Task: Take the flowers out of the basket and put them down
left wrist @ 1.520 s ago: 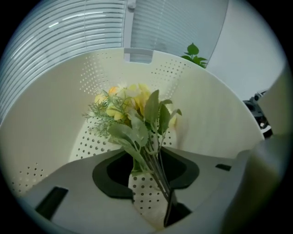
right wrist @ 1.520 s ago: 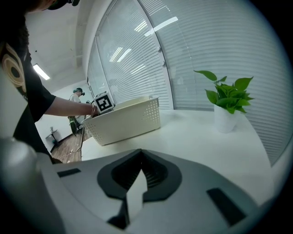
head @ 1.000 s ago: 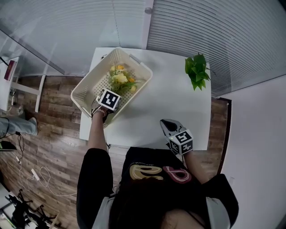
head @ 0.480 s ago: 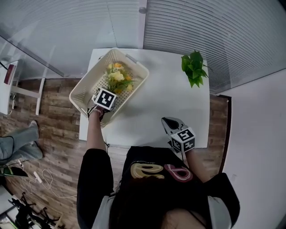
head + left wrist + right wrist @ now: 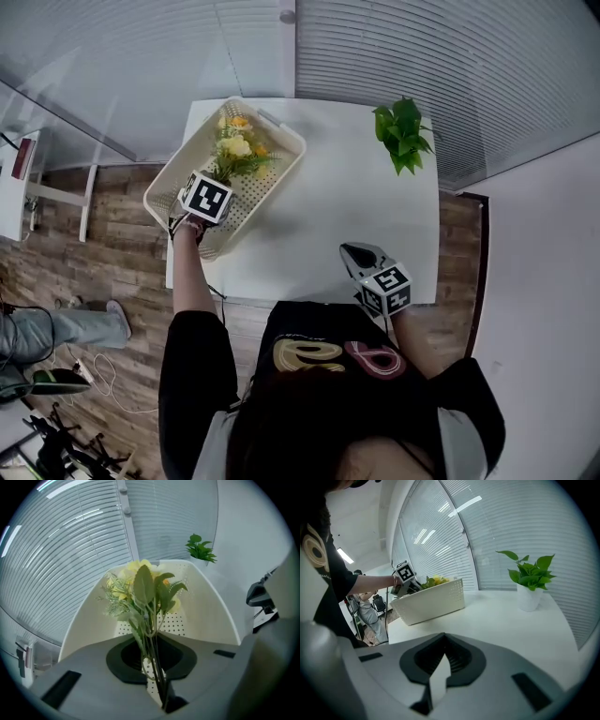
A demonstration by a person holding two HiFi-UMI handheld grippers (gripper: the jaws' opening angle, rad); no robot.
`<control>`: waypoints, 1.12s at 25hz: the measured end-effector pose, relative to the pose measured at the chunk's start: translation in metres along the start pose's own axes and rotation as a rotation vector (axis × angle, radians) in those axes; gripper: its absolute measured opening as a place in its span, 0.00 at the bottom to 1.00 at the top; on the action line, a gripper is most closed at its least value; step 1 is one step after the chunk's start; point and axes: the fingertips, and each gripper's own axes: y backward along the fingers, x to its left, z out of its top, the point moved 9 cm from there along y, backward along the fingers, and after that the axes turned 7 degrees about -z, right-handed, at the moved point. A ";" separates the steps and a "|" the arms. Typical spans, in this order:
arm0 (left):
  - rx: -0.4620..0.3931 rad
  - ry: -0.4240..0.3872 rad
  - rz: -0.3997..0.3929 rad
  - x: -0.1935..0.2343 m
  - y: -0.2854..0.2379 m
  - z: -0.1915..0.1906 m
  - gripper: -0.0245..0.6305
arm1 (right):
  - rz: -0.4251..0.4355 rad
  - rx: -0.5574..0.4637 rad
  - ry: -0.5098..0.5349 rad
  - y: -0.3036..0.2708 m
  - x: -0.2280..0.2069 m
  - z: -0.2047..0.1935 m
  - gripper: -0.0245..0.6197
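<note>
Tables: one (image 5: 347,211), white.
Baskets: one (image 5: 287,156), perforated, at the table's 10 o'clock corner.
Flowers: one bunch (image 5: 234,150); the yellow heads are too crowded to count singly.
Potted plants: one (image 5: 401,139), at the table's 1 o'clock.
Grippers: two. One, the left gripper (image 5: 158,686), has jaws that have just been closing and now pinch the flower stems. One, the right gripper (image 5: 438,677), has its jaws together on nothing, at 5 o'clock.
Marker cubes: two (image 5: 205,197) (image 5: 385,289), one per gripper.
Persons: two. One holds the grippers; of the other (image 5: 70,328) only the legs show, on the floor at 8 o'clock.
</note>
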 end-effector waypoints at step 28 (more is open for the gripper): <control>-0.330 0.048 0.070 -0.097 0.116 0.040 0.11 | 0.078 -0.086 -0.067 0.039 -0.004 -0.024 0.05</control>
